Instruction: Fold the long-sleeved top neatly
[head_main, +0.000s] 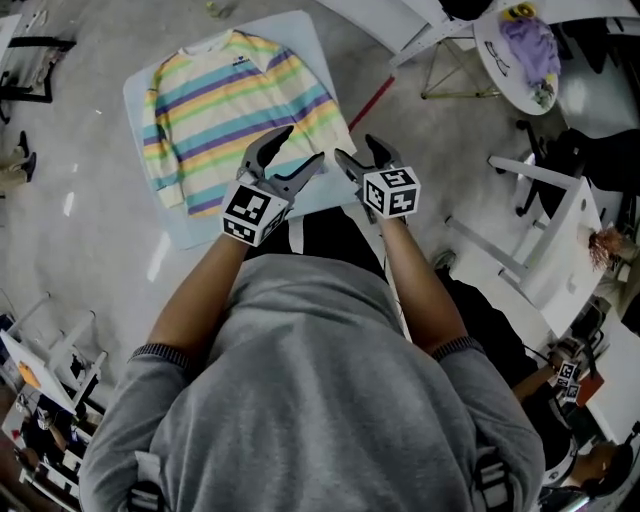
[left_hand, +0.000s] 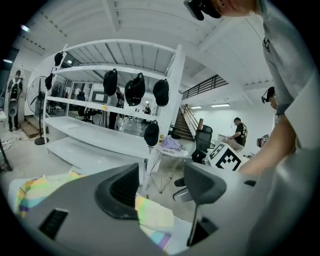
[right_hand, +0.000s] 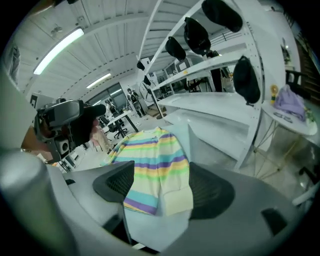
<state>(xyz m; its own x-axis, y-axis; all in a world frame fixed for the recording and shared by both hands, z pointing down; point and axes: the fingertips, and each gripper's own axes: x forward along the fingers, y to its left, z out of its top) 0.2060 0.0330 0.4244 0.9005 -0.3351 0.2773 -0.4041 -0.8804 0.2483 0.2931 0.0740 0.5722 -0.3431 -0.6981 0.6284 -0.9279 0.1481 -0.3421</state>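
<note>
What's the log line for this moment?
stage: pre-grasp | top: flat, unfolded, on blue mat | left tongs: open, empty | right tongs: open, empty

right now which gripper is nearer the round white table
Right. The right gripper is on the round white table's side, off the striped top; the left gripper is farther away, above the top's hem.
</note>
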